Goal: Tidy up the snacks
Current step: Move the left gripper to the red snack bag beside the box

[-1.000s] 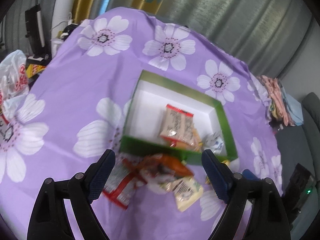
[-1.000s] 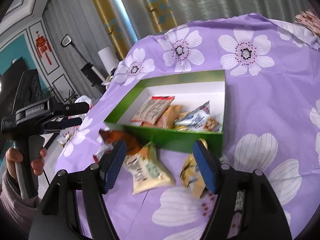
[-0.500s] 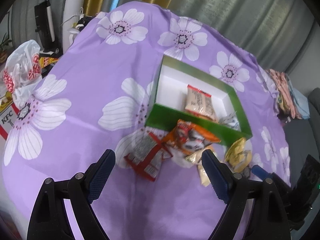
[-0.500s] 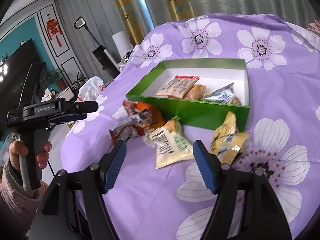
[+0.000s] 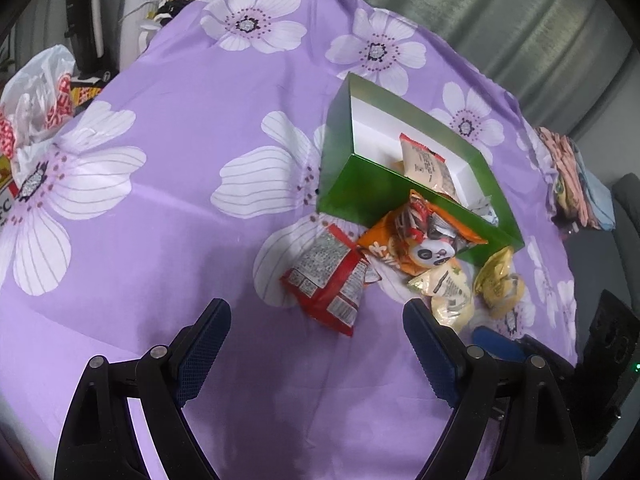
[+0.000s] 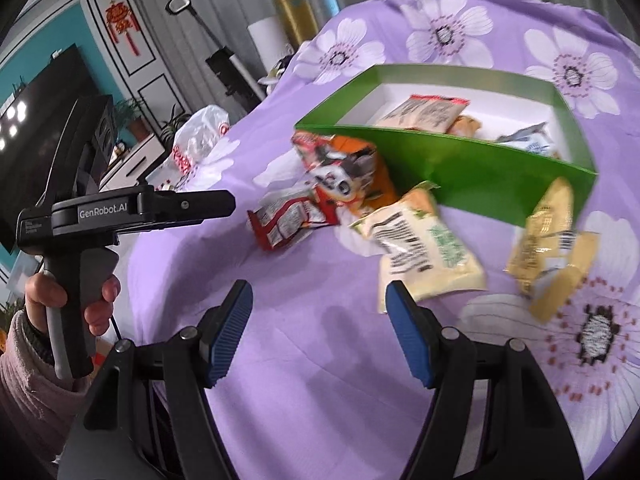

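A table draped in a purple cloth [image 5: 180,184] printed with large white flowers holds a shallow green box [image 5: 352,184] with a white inside. In the box lie a beige packet with a red top edge [image 5: 426,166], a silvery packet [image 6: 528,142] at the box's right end, and an orange-brown one between them (only partly visible). Outside the box, along its near wall, sit four loose snacks: an orange packet with a panda face [image 5: 420,240] leaning against the wall, a red packet [image 5: 332,280] lying flat just to its left and touching it, a pale cream packet with green print [image 6: 424,248] resting on the cloth near the panda packet, and a crumpled gold packet [image 6: 548,240] farther right, near the box's corner. The left gripper [image 5: 316,344] hovers above bare cloth, short of the red packet, its blue-padded fingers spread wide with nothing between them. The right gripper [image 6: 320,320] also hangs over the cloth with its fingers wide apart and empty; its right finger [image 6: 404,332] sits just beside the near edge of the cream packet. From the right wrist camera, the person's left hand [image 6: 72,300] grips the black handle of the left tool. A white plastic bag with red print [image 5: 36,92] sits past the table's left edge.
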Demonstrator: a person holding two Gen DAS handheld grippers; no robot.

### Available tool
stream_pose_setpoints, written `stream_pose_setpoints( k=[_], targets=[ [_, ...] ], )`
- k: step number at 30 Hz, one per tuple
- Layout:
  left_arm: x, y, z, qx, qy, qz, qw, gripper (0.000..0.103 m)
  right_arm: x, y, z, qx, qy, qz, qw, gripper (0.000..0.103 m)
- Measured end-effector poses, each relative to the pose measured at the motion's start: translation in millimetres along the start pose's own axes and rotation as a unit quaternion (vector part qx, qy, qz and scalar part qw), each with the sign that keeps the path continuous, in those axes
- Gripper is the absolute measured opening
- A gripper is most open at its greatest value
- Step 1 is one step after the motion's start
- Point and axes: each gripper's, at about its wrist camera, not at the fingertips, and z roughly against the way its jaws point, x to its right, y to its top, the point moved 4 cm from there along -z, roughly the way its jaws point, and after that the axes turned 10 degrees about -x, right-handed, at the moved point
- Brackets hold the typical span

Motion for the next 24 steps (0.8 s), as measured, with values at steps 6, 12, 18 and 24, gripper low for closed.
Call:
stream_pose_setpoints(
  k=[6,12,18,24],
  targets=[
    [7.8,10.1,-7.1,0.013,-0.019,-0.04,0.9989,0.088,-13.2,10.3,-24.4,-0.012,0.014,0.012,1.0,0.07],
    [21.0,21.4,-22.2,0.011,-0.031,-0.091,0.9953,0.086,-24.5,18.1,-44.3,-0.021,0.023,0.023,0.999,0.069],
    [16.4,33.9,-39.2,-0.014,-0.055,-0.092,0.9942,0.076,-31.0,28.2,-60.9,-0.029,0.028,0.033,0.999,0.065],
    [10.0,40.7,-51.6,-0.044,-0.081,-0.085,0.9921,0.063,-28.9,34.7,-74.5,-0.042,0.027,0.027,0.998,0.06]
  ],
)
